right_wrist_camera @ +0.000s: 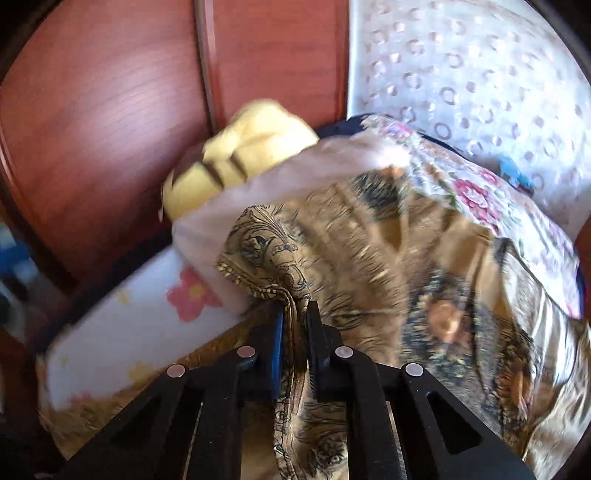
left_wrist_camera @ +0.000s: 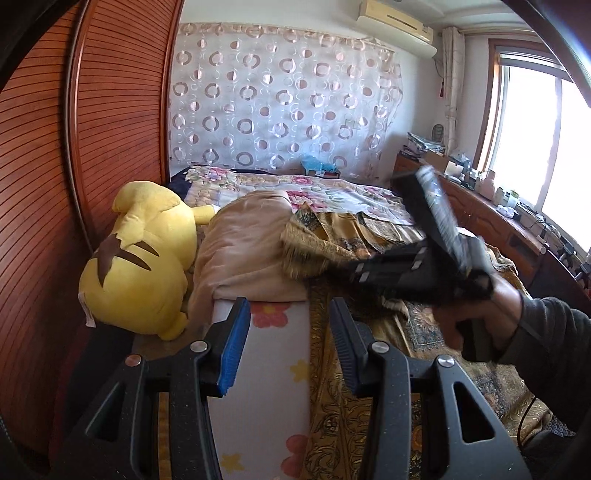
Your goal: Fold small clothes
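The garment [right_wrist_camera: 369,236] is glossy, satiny cloth (gold paisley print); the wardrobe [left_wrist_camera: 118,122] is ribbed reddish wood; the toy [left_wrist_camera: 144,258] is matt yellow plush.

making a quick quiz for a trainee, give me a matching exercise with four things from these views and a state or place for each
Things:
1. left tool
2. right tool
3. yellow plush toy
4. air conditioner

States or places:
A. high on the wall
B. shut on the gold patterned garment
C. lying beside the wooden wardrobe
D. open, holding nothing

Pairs: 1-D, 2-B, 3-C, 4-A
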Motion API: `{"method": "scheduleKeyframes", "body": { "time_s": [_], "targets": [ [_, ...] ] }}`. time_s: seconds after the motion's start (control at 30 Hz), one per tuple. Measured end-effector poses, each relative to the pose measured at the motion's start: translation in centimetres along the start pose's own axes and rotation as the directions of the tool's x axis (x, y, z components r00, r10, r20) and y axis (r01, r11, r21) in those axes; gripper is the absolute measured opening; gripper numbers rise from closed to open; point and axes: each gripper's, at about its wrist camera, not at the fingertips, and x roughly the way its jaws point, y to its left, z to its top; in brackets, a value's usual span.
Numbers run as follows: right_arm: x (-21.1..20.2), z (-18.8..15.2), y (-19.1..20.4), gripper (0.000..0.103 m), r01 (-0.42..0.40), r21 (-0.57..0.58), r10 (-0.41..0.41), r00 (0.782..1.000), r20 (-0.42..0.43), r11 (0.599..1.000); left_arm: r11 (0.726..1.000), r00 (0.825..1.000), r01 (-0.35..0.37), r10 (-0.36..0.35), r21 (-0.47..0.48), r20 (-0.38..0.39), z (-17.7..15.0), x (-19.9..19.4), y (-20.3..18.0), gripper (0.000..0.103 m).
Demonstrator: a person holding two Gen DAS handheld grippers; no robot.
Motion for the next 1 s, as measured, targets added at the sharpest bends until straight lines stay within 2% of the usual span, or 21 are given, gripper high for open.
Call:
{"method": "scheduleKeyframes", "body": {
  "time_s": [0.1, 0.2, 0.27, 0.33, 0.37, 0.47, 0.6, 0.7, 0.87, 1.0],
  "targets": [
    [-1.6, 0.2, -2.6, 0.011, 0.023, 0.066, -0.028, 0.997, 0.075, 0.998, 1.000, 1.000, 0.010, -0.009, 0.018, -0.014, 0.0, 0.8, -0.9, 0.045],
    [-2.6, -0.1, -5.6, 0.011, 0.078, 0.131, -0.092, 0.991, 0.100, 0.988, 0.999, 1.000, 0.021, -0.021, 0.032, -0.017, 0.2, 1.6, -1.8, 0.045],
    [-3.1, -0.7, -7.2, 0.011, 0.122, 0.156, -0.138, 0.986, 0.095, 0.980, 0.999, 0.999, 0.031, -0.030, 0.041, -0.022, 0.5, 2.3, -2.5, 0.045],
    [-3.5, -1.4, -8.1, 0.022, 0.169, 0.160, -0.184, 0.979, 0.089, 0.973, 0.998, 0.999, 0.037, -0.035, 0.051, -0.028, 0.8, 3.1, -3.1, 0.045],
    [-3.5, -1.8, -9.0, 0.023, 0.190, 0.167, -0.206, 0.975, 0.082, 0.967, 0.997, 0.999, 0.042, -0.041, 0.058, -0.031, 1.1, 3.6, -3.5, 0.045],
    [-4.0, -2.9, -10.3, 0.026, 0.209, 0.180, -0.224, 0.972, 0.068, 0.961, 0.996, 0.998, 0.050, -0.047, 0.076, -0.043, 2.1, 5.2, -4.5, 0.046],
    [-3.3, -3.9, -11.6, 0.037, 0.247, 0.167, -0.256, 0.966, 0.036, 0.955, 0.993, 0.996, 0.063, -0.056, 0.100, -0.072, 3.7, 7.6, -5.4, 0.046],
    [-3.6, -5.1, -12.0, 0.038, 0.268, 0.153, -0.271, 0.963, -0.002, 0.951, 0.992, 0.994, 0.059, -0.048, 0.110, -0.103, 5.0, 9.8, -5.8, 0.045],
    [-4.7, -7.1, -15.9, 0.038, 0.304, 0.158, -0.300, 0.953, -0.047, 0.939, 0.988, 0.987, 0.071, -0.050, 0.137, -0.154, 6.3, 13.4, -6.9, 0.046],
    [-6.1, -8.1, -17.2, 0.038, 0.310, 0.190, -0.305, 0.951, -0.055, 0.931, 0.988, 0.974, 0.075, -0.044, 0.136, -0.222, 7.1, 17.2, -7.5, 0.045]
  ]
}}
